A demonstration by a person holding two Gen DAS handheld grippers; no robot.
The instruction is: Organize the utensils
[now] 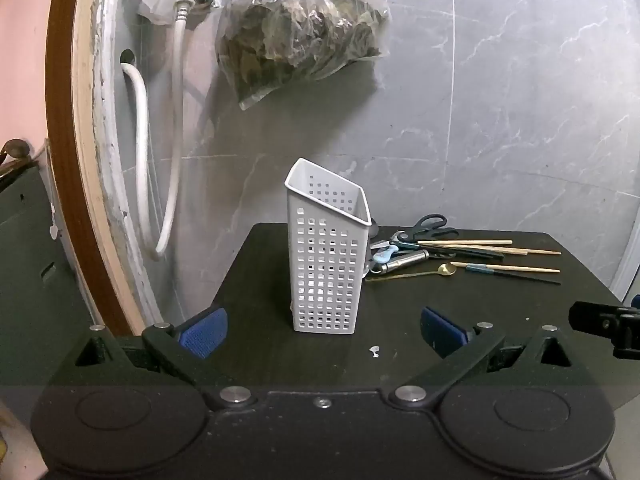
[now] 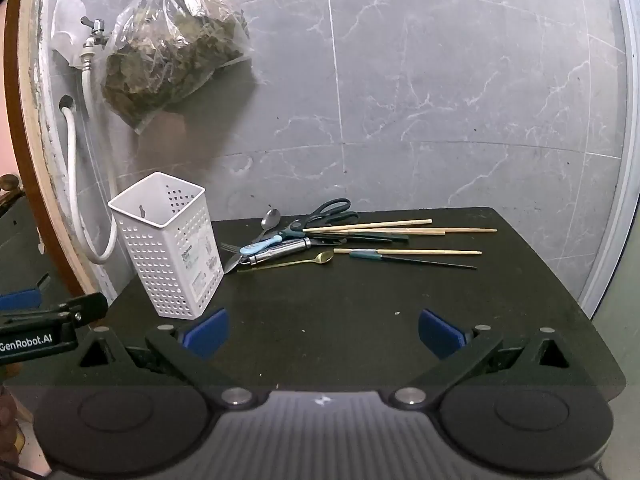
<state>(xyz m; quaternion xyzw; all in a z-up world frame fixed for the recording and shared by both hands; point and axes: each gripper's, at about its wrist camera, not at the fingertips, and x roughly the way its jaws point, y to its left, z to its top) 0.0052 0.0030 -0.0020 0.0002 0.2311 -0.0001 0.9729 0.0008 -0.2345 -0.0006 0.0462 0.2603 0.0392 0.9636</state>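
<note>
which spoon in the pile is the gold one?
The gold spoon lies at the pile's near edge, bowl pointing right. The silver spoon sits at the back beside the scissors.

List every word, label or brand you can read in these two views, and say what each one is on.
"GenRobot.AI": white lettering on the side of the left gripper, seen in the right wrist view.
Sticker on the white utensil holder: printed text, too small and blurred to read.
Nothing else is legible in either view.

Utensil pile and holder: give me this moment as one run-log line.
left tongs: open, empty | right tongs: open, empty | white holder: upright, empty | utensils: loose on black table beside holder
</note>
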